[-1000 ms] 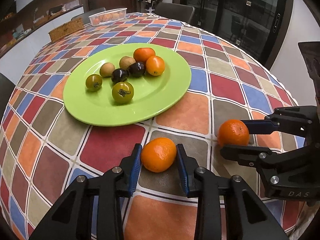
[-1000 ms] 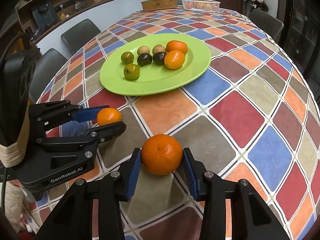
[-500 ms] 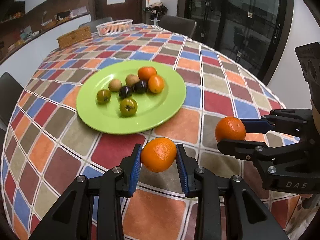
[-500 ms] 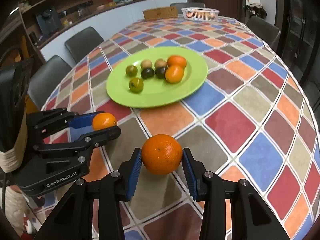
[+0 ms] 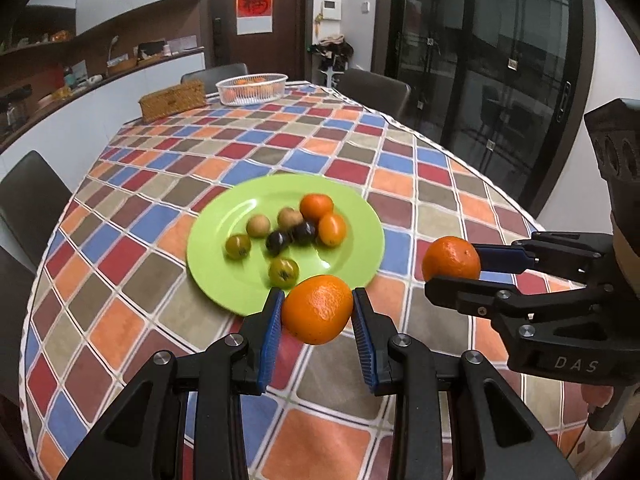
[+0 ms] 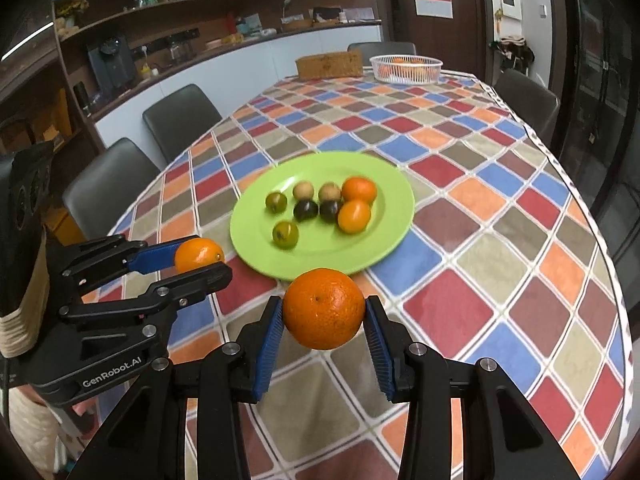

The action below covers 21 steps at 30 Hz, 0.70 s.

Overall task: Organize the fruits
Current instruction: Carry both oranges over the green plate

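My left gripper (image 5: 318,312) is shut on a small orange (image 5: 318,308), held in the air just in front of the green plate (image 5: 224,216). My right gripper (image 6: 324,316) is shut on a rounder orange (image 6: 324,314), also lifted off the table. In each wrist view the other gripper shows at the side with its orange: the right one (image 5: 452,266) in the left view, the left one (image 6: 198,258) in the right view. The green plate (image 6: 384,220) holds two orange fruits, two dark plums, two tan fruits and two green ones.
The table wears a cloth of coloured diamonds (image 6: 480,216). At its far end stand a white basket (image 6: 406,68) with oranges and a wicker box (image 6: 328,65). Dark chairs (image 6: 180,120) line the left side and far end. A counter with shelves runs behind.
Both grippers have risen with their oranges, which were on or near the cloth a second ago. The plate and table now look farther below.
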Each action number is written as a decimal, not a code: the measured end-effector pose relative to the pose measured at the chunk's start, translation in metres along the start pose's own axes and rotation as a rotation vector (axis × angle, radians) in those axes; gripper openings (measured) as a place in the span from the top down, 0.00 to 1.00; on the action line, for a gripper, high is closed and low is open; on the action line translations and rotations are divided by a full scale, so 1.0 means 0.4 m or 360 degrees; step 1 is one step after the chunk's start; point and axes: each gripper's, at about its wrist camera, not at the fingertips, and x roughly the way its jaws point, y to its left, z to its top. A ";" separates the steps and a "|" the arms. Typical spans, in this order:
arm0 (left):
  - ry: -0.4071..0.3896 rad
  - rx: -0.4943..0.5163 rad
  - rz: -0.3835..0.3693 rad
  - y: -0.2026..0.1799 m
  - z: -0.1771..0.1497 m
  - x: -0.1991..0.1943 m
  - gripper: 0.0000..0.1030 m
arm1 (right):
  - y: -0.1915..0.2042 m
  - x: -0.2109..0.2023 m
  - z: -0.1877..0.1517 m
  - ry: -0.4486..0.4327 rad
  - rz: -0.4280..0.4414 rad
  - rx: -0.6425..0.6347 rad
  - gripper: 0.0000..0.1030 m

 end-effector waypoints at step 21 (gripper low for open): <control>0.0094 -0.0193 -0.0023 0.157 0.064 0.165 0.68 | 0.006 0.175 0.126 0.0047 0.0011 -0.0015 0.59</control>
